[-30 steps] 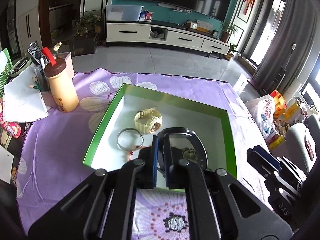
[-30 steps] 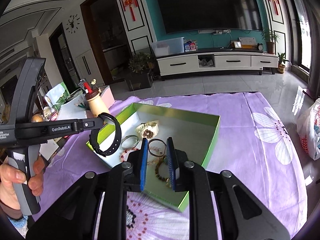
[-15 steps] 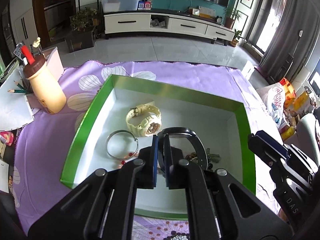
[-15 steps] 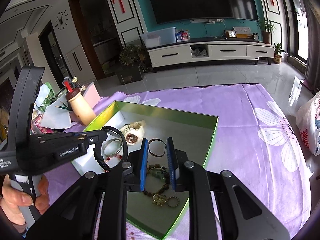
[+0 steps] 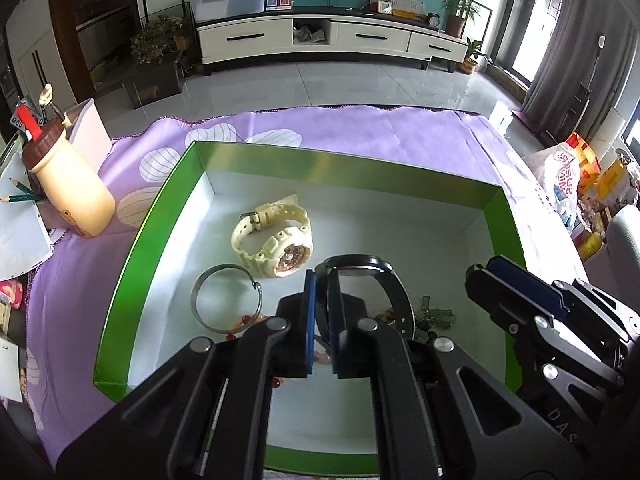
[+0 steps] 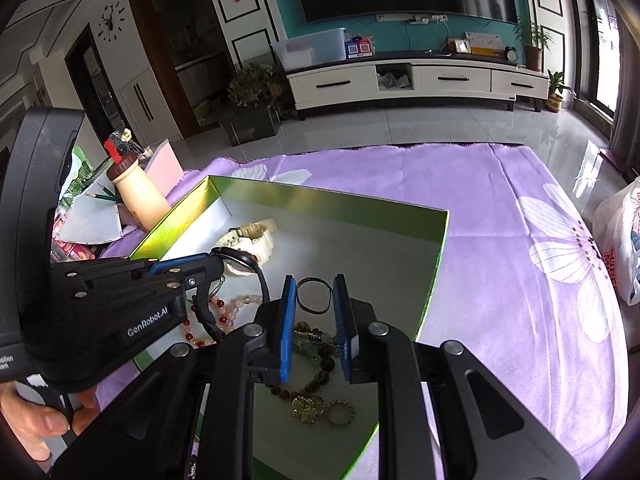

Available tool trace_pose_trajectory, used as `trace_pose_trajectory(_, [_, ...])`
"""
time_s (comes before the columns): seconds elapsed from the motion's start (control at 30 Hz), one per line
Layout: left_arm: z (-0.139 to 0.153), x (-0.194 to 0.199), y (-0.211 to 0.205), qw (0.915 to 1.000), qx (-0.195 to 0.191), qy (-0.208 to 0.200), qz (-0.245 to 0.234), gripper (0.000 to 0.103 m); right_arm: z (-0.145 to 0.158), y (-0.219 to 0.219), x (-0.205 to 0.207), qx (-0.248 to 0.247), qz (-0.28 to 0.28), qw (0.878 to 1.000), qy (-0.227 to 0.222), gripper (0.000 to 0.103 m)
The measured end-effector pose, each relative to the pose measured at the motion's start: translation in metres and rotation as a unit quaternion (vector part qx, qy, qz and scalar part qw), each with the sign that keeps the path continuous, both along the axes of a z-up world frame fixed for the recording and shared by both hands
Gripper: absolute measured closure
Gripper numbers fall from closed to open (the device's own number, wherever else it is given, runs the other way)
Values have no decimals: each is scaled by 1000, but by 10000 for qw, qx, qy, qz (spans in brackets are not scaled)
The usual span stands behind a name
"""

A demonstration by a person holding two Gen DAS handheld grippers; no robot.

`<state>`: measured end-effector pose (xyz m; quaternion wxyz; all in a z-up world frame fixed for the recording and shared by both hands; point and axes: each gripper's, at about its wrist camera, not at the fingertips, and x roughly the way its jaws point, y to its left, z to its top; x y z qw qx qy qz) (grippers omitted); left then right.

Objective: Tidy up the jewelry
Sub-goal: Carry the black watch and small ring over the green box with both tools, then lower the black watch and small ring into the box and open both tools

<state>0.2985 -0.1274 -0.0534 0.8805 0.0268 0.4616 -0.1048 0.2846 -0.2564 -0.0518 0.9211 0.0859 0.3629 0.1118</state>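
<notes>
Purple cloth (image 5: 380, 136) | green box (image 5: 156, 224) | left gripper (image 5: 322, 316) clamps black watch (image 5: 384, 280) | right gripper (image 6: 316, 320) empty, ajar

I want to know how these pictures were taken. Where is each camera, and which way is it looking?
Left wrist: rides on the left gripper, looking down along its fingers into the green box; its jaws pinch a black watch. The right gripper pokes in at the right.
Right wrist: rides on the right gripper, looking down into the same box over the beads. The left gripper and a hand show at the left.
Shared: box, cream watch, black watch, TV wall.
</notes>
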Motion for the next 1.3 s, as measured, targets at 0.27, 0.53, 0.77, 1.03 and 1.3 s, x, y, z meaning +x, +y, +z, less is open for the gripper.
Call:
trace_pose_trajectory(0.27, [-6,7,-4,9999,75,68,-15,97,-8,4,15,-28,7,9997,224,85])
trace_pose_trajectory(0.53, [-14,11,-7,9998,180,123,-32,97,-15,6,21,-99,9,9993,358,85])
trace_pose_trajectory(0.77, [-16,10,-10,9996,266,120,-55,97,-18,8,22,-153,39,9991,398,85])
trace_pose_trajectory(1.03, [-20,12,-10,9993,341,144,-59,97,-19,11,25,-222,100,9986,477,85])
trace_pose_trajectory(1.3, [-21,13,-7,9992,350,167,-59,97,-20,14,28,-295,120,9981,521,85])
